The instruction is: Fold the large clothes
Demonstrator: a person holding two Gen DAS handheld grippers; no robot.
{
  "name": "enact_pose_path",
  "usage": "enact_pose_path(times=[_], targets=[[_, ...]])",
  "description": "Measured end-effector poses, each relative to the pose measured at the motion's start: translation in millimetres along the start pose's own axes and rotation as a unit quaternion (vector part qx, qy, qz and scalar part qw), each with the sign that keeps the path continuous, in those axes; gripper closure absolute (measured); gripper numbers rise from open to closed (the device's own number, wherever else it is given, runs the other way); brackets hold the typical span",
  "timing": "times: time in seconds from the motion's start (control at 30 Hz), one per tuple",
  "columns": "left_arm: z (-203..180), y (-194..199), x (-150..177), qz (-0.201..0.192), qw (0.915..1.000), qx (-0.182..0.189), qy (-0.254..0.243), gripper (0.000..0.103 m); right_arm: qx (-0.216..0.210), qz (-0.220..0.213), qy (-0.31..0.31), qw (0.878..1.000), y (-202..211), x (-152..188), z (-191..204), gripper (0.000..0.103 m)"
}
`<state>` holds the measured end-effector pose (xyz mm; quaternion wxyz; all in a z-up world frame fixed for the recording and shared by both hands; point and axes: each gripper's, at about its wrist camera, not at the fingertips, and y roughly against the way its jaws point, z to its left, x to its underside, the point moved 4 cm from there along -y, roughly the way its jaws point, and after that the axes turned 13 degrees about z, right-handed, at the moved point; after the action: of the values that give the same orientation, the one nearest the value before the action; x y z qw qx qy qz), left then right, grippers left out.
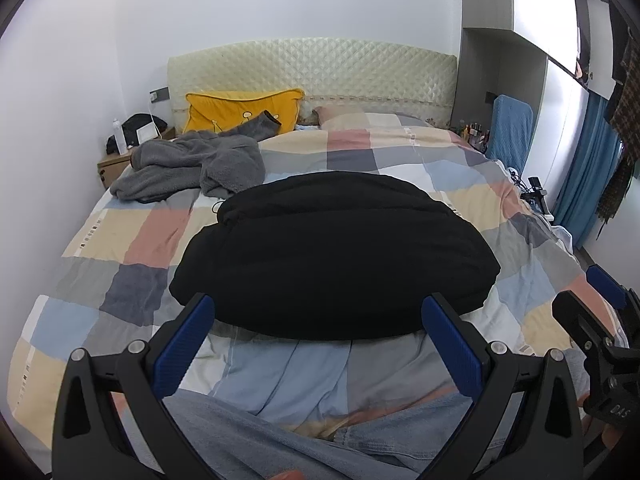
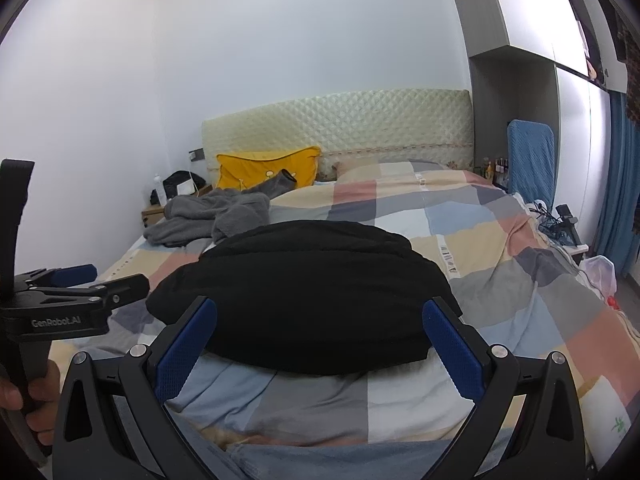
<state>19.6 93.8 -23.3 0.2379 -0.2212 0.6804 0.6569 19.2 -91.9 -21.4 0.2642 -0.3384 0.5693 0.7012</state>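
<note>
I hold the left gripper (image 1: 318,334) low over the near edge of the bed, its blue-padded fingers (image 1: 184,346) spread wide with nothing between them. The right gripper (image 2: 320,336) sits at the same height beside it, its fingers (image 2: 452,350) equally wide apart and holding nothing. Each wrist view shows the other gripper at its frame edge, near but not touching.

The black garment (image 1: 336,248) lies folded into a compact, thick bundle on the patchwork duvet (image 1: 132,232), in the middle of the bed and just ahead of both sets of fingertips. I cannot tell whether any fingertip touches its near edge. A thin cord runs out at its far left corner.

A grey fleece garment (image 1: 192,166) lies crumpled at the far left of the bed, well apart from the black bundle, one sleeve draped against the yellow pillow (image 1: 244,110). The pillow leans on the quilted cream headboard (image 1: 312,72). A wooden nightstand (image 1: 114,162) stands left of the bed, a blue-covered chair (image 2: 530,160) to the right. My jeans-clad legs (image 1: 248,436) fill the bottom of both views.
</note>
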Motion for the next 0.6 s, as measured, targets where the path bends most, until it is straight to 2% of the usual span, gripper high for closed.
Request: enact_pose_path(times=[0.6], targets=[[1.9, 1.4, -3.4, -0.004, 1.0, -0.001, 0.002, 0.0, -0.001, 0.0, -0.001, 1.0, -1.1, -0.5, 1.2, 0.0]])
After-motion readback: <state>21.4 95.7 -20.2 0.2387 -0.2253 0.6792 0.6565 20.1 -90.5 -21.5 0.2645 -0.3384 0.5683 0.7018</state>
